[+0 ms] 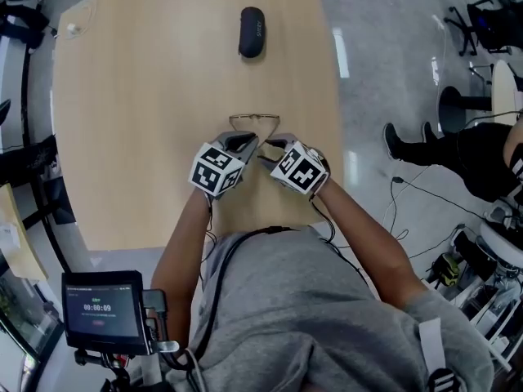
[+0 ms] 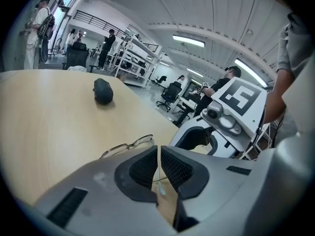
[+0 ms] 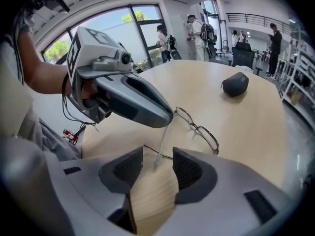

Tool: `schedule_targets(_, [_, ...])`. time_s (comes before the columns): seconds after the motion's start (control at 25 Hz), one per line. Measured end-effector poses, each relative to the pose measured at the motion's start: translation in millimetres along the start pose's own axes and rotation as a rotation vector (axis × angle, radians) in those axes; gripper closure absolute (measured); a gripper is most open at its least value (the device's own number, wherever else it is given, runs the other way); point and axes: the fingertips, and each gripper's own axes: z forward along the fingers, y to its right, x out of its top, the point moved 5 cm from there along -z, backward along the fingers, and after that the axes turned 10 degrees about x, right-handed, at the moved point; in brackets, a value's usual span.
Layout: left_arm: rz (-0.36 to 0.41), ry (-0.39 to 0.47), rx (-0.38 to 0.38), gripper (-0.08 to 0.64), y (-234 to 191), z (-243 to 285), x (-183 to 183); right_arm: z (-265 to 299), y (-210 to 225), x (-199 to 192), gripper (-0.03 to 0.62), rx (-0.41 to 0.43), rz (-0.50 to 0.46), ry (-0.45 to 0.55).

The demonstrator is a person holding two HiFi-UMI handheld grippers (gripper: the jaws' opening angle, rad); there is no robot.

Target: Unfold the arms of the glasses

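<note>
The unfolding is under way. One arm (image 3: pixel 162 144) of the glasses (image 1: pixel 254 122) is pinched in the left claw (image 2: pixel 159 150), whose jaws are all but closed on it. The right claw (image 3: pixel 157 155) is held open, with the arm's tip between its jaws but not pressed. The lenses are seen low over the bench (image 1: pixel 147 96), just ahead of both claws. Next, it is judged, the arm must be swung outward gently — the hinge looks thin. A dark case (image 1: pixel 252 32) lies well apart, closed — its contents cannot be seen.
</note>
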Motion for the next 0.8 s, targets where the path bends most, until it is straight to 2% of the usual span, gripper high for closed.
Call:
schedule_targets(0.2, [0.075, -0.09, 0.003, 0.554, -3.3, 15.8, -4.4, 11.6, -8.4, 9.5, 0.379, 0.003, -0.064, -0.037])
schedule_targets(0.44, [0.058, -0.241, -0.015, 0.554, -6.9, 25.8, -22.5, 29.2, -15.2, 5.4, 0.357, 0.054, -0.079, -0.108])
schedule_targets(0.6, [0.118, -0.344, 0.007, 0.554, -6.1, 30.3, -36.7, 36.1, -17.9, -2.2, 0.357, 0.076, -0.098, -0.166])
schedule_targets(0.8, [0.145, -0.349, 0.05, 0.554, -5.3, 31.0, -41.1, 37.7, -17.1, -6.2, 0.357, 0.071, -0.103, -0.182])
